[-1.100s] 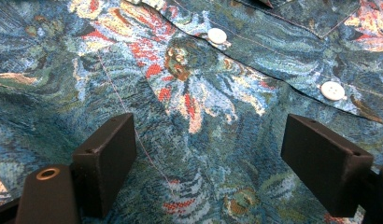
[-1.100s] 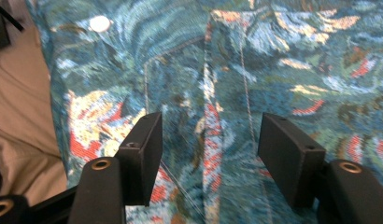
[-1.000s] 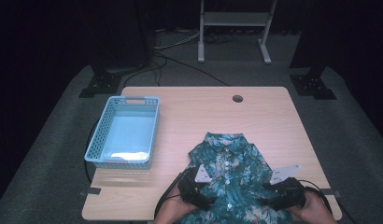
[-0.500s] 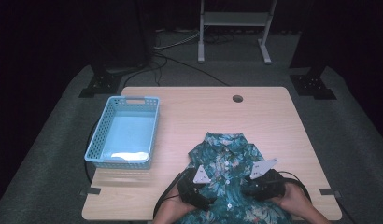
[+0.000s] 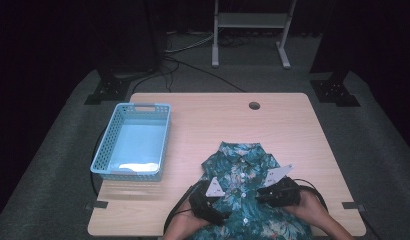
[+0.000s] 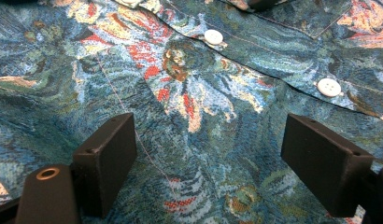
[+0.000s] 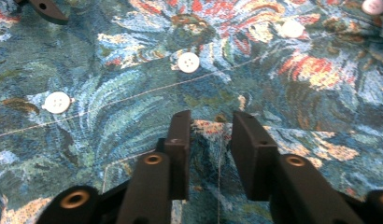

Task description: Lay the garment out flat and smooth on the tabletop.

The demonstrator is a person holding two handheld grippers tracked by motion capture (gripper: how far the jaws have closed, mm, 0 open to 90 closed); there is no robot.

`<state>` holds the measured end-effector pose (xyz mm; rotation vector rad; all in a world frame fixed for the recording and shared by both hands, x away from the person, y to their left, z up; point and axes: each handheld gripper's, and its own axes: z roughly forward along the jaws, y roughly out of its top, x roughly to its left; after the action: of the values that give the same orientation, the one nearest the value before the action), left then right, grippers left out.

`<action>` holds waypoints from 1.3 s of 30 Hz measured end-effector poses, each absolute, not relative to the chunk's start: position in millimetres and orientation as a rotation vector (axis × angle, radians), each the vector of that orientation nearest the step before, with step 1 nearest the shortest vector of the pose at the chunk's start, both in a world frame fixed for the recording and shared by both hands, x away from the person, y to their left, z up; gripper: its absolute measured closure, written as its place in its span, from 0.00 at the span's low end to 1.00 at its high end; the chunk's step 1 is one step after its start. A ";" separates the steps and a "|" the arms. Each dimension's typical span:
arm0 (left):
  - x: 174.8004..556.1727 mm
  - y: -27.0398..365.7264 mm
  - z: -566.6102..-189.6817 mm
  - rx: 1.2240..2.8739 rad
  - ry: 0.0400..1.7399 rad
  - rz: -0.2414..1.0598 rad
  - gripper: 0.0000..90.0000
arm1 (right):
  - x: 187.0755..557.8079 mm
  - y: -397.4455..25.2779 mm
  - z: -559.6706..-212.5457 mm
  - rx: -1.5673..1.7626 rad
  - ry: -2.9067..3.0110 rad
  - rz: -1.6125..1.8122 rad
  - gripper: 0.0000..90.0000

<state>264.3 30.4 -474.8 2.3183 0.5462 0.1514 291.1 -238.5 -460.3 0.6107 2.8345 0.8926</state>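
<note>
High view: a floral button-up shirt point(image 5: 248, 192) lies face up at the near edge of the bench point(image 5: 293, 130), collar pointing away from the person, with a light blue plastic basket point(image 5: 133, 142) well apart on the left. Since a second ago the right gripper point(image 5: 279, 192) has slid inward from the shirt's right edge toward the button placket, while the left gripper point(image 5: 209, 202) has hardly shifted. Right gripper view shows its jaws narrowed to a small gap with a raised ridge of the patterned cloth pinched between them, just below a white button point(image 7: 188, 62). Left gripper view shows the left gripper's jaws spread wide over flat fabric beside the placket, gripping nothing. My reading is that the right side has just secured a fold of cloth and the left has yet to take its own hold before the shirt gets folded or lifted.
</note>
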 end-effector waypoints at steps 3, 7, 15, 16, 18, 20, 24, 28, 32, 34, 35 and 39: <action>264.2 30.4 -474.8 2.318 0.548 0.150 0.20 | 292.6 -240.6 -460.1 0.612 2.827 0.886 0.89; 264.0 30.3 -475.0 2.317 0.548 0.153 0.20 | 293.2 -242.2 -460.1 0.612 2.813 0.875 0.97; 264.0 30.7 -475.1 2.317 0.545 0.153 0.20 | 292.8 -255.7 -450.4 0.623 2.783 0.862 0.98; 264.0 30.8 -475.1 2.316 0.546 0.153 0.20 | 292.9 -258.6 -448.5 0.627 2.776 0.861 0.97; 264.1 30.8 -475.1 2.316 0.546 0.152 0.20 | 293.2 -264.9 -444.9 0.641 2.764 0.854 0.97; 264.1 30.7 -475.0 2.317 0.545 0.153 0.20 | 293.2 -271.6 -440.9 0.647 2.747 0.839 0.97; 263.9 30.4 -475.0 2.319 0.545 0.156 0.20 | 294.5 -290.1 -430.3 0.696 2.684 0.874 0.97; 264.1 30.3 -474.8 2.322 0.544 0.155 0.20 | 293.3 -302.6 -425.1 0.718 2.658 0.845 0.98; 264.0 30.1 -474.7 2.323 0.544 0.159 0.20 | 290.9 -315.5 -421.1 0.743 2.624 0.834 0.98; 263.9 30.1 -474.8 2.323 0.545 0.158 0.20 | 290.3 -322.1 -420.8 0.762 2.611 0.833 0.97; 263.9 30.0 -474.8 2.323 0.546 0.158 0.20 | 289.9 -325.0 -421.0 0.771 2.608 0.828 0.97; 263.7 29.6 -474.7 2.325 0.546 0.161 0.20 | 288.2 -334.6 -421.7 0.796 2.593 0.809 0.97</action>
<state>263.7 29.6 -474.7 2.3252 0.5459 0.1615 288.2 -334.6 -421.7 0.7959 2.5926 0.8092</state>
